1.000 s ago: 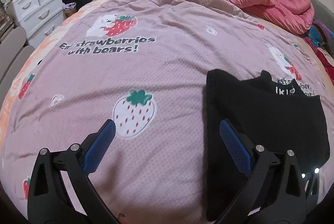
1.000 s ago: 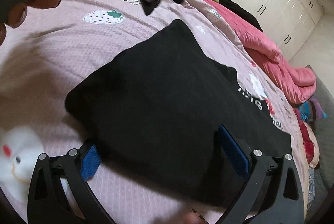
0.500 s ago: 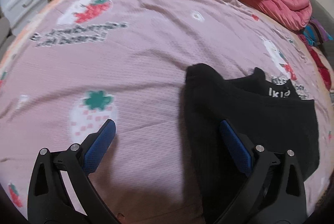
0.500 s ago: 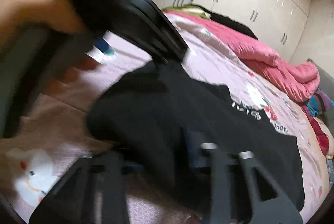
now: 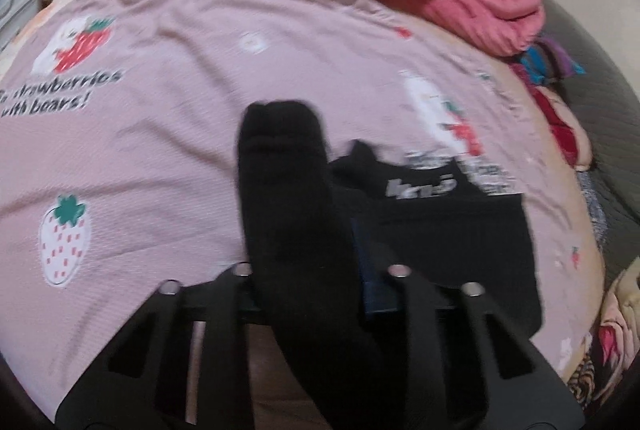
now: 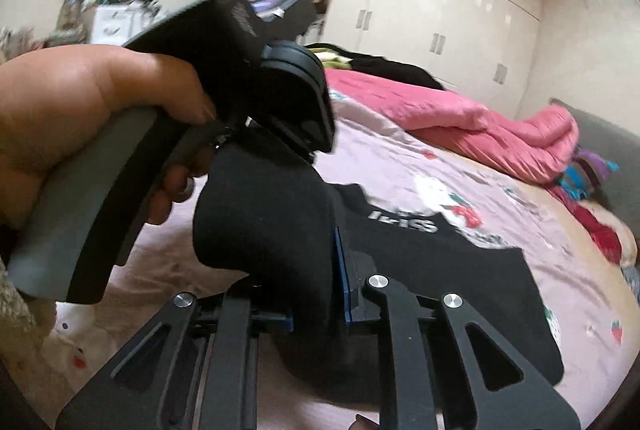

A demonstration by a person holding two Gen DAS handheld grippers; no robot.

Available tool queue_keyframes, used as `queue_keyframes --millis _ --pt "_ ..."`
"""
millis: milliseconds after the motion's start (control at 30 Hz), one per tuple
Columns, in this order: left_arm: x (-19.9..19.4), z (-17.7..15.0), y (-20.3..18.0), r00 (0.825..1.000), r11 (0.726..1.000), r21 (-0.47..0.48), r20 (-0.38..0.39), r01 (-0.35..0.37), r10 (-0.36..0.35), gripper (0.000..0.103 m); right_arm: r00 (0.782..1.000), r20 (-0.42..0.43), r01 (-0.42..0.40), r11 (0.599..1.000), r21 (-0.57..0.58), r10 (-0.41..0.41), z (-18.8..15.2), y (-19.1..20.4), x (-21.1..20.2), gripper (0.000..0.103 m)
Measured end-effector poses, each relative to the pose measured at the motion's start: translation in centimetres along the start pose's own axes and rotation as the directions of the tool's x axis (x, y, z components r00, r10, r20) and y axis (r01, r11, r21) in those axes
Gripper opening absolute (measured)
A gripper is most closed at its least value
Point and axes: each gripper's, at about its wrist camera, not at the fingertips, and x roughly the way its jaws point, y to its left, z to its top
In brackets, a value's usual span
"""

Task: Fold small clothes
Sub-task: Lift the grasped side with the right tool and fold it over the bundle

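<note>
Left gripper (image 5: pixel 304 270) fingers pinching black garment (image 5: pixel 440 230) edge, right gripper (image 6: pixel 312 286) clamping it alongside, both raised

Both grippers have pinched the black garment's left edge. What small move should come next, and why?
Probably carry the lifted edge rightward over the flat part. Both the left gripper and right gripper are shut on the garment, whose remainder lies flat on the bedspread.

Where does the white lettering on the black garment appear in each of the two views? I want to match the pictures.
Left wrist view: the white lettering sits right of centre, beyond the lifted fold of the black fabric garment held in the left gripper.
Right wrist view: the lettering sits right of centre, past the right gripper.
Shared landmark: the crumpled pink quilt at the far side of the bed.
</note>
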Motion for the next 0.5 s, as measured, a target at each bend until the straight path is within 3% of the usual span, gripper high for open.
queue_keyframes --millis 267,500 --pt "-1.9 0.6 -8.3 0.996 0.992 0.112 0.051 0.06 -0.066 0.014 0.995 0.026 0.087 0.981 0.174 -0.093 -0.6 -6.9 -2.2 0.011" --pt "-0.4 0.4 -13.4 0.996 0.981 0.174 0.026 0.083 -0.089 0.014 0.994 -0.003 0.108 0.952 0.287 -0.112 -2.6 -11.3 -2.7 0.01"
